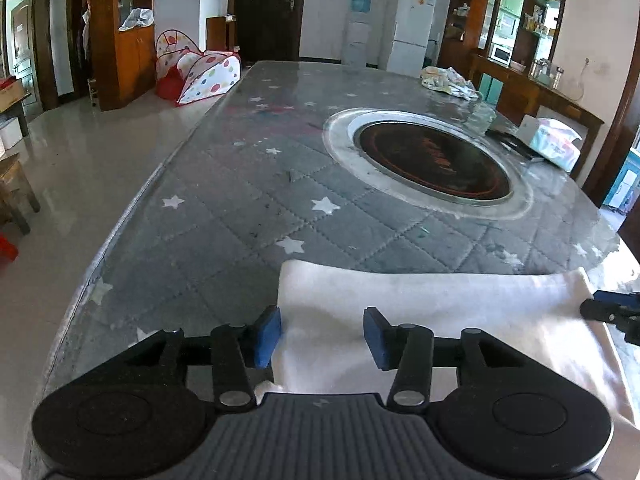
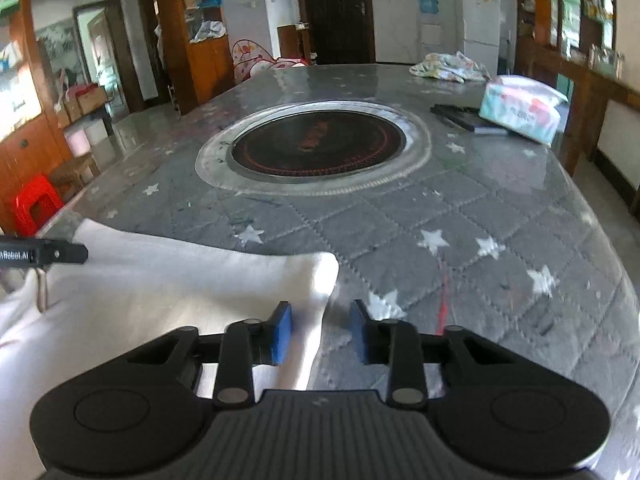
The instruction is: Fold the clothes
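While the white cloth (image 1: pixel 420 320) lies at the near edge of the tabletop (image 1: pixel 248 208), the left tool (image 1: pixel 324 336) stands released over its left edge. The right tool (image 2: pixel 320 332) also looks released, with the cloth's right edge between its pads, untouched.

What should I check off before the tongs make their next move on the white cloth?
1. The white cloth inside the left tongs: ok, its left edge lies between open jaws.
2. Same at the right tongs: ok, the right edge lies between open jaws.
3. Firm pinch: not ok, gaps show at both.
4. Lying flat on the table: ok, far edge smooth.
5. Room ahead for folding: ok, nothing lies before the round hob.
6. Layers that would be caught: cannot tell.
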The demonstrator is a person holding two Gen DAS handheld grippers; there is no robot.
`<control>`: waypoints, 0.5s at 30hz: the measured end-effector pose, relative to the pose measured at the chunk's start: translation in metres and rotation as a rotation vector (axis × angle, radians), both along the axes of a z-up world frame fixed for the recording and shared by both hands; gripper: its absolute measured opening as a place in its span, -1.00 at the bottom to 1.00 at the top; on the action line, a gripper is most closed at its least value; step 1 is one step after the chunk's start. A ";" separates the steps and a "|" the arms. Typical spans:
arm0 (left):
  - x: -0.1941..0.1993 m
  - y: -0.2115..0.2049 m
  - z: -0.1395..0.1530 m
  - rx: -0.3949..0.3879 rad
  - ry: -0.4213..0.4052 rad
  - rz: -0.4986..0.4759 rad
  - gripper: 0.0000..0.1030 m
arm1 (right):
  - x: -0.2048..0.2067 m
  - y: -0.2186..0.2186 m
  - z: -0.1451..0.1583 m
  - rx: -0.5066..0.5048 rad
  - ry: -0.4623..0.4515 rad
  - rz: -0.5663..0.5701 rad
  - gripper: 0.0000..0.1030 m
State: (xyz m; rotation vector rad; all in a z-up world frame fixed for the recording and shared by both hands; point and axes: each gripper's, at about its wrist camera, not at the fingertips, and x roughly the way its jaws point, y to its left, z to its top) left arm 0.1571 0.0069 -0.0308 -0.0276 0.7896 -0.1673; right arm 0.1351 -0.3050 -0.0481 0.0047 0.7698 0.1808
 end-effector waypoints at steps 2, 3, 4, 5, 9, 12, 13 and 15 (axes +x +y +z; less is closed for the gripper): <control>0.005 -0.001 0.000 -0.009 0.002 0.001 -0.04 | 0.002 0.003 0.000 -0.022 -0.006 0.005 -0.90; 0.008 -0.003 0.000 -0.010 0.002 0.000 -0.04 | 0.003 0.004 0.001 -0.040 -0.011 0.006 -0.92; 0.010 -0.004 0.000 -0.007 0.002 -0.002 -0.04 | 0.004 0.005 0.001 -0.063 -0.018 0.005 -0.92; 0.013 -0.006 0.000 -0.004 0.004 -0.002 -0.04 | 0.005 0.006 0.001 -0.082 -0.023 0.004 -0.93; 0.026 -0.016 -0.003 0.006 -0.007 0.001 -0.03 | 0.013 0.000 0.000 -0.128 -0.034 -0.024 -0.93; 0.035 -0.023 -0.004 0.007 -0.016 0.001 0.00 | 0.023 -0.010 -0.001 -0.153 -0.035 -0.056 -0.90; 0.037 -0.024 -0.005 0.007 -0.018 0.001 0.02 | 0.024 -0.015 0.000 -0.141 -0.031 -0.059 -0.88; 0.039 -0.027 -0.004 -0.005 -0.014 -0.007 0.02 | 0.024 -0.028 0.006 -0.097 -0.021 -0.061 -0.68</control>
